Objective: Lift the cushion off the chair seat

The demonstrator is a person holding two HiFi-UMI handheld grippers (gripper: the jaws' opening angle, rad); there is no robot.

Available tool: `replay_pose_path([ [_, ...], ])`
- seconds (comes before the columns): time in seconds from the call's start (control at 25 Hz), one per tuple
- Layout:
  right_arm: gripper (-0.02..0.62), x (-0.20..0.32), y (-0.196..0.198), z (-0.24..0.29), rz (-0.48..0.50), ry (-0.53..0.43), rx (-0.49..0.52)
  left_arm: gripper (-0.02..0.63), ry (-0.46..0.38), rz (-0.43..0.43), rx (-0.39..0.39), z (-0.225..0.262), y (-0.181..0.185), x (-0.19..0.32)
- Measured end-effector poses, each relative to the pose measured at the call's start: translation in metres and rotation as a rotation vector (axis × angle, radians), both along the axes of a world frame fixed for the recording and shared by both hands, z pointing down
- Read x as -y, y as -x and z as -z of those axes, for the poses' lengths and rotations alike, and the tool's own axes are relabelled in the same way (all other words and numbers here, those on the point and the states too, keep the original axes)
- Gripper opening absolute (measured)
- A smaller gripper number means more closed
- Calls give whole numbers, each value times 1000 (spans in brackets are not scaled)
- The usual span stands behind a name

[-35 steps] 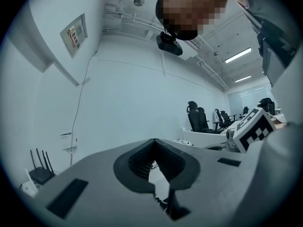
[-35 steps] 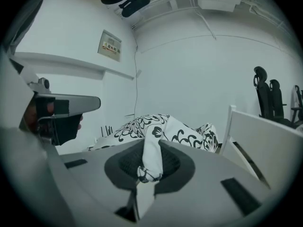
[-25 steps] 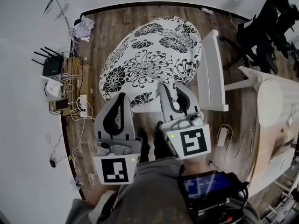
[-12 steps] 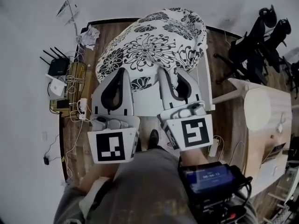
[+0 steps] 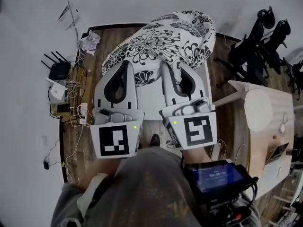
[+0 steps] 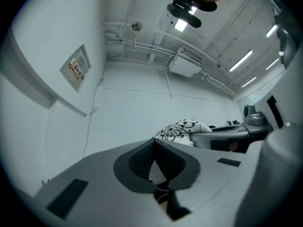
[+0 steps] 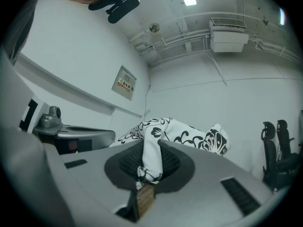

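The cushion [image 5: 161,41] is white with a black flower print and hangs tilted above the white chair seat [image 5: 150,100]. Both grippers hold its near edge. My left gripper [image 5: 126,64] is shut on the left part of the edge. My right gripper [image 5: 167,66] is shut on the right part. In the left gripper view the jaws [image 6: 154,150] meet on a fold of pale fabric, with the cushion [image 6: 182,128] beyond. In the right gripper view a twist of printed fabric is pinched at the gripper [image 7: 150,157], and the cushion [image 7: 189,134] stretches away from it.
A router [image 5: 59,71] with cables and a power strip sits on a low wooden box at the left. Crumpled paper [image 5: 90,40] lies by the wall. Black office chairs [image 5: 265,37] and a pale wooden table [image 5: 265,110] stand at the right.
Both grippers have risen with the cushion's near edge in them. The cushion has come up off the seat, and the bare white seat now shows under it.
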State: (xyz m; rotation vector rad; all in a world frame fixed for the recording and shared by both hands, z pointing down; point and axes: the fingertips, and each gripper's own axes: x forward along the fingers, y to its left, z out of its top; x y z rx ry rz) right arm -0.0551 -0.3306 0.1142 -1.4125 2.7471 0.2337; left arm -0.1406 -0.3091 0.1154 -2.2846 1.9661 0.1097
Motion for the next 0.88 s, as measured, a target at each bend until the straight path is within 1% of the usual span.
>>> replay_pose_path([
  [0.36,34,-6,0,4,-5,-20,6,6,0,-13,-7,0,-3,-4],
  [0.6,34,-7,-2,4,-9,-21,-2,6,7,-24,-11,-2,-6,-5],
  [0.88,34,-12,2,1,-10,-9,-9,6,5,-19,-13,-2,-2,-9],
])
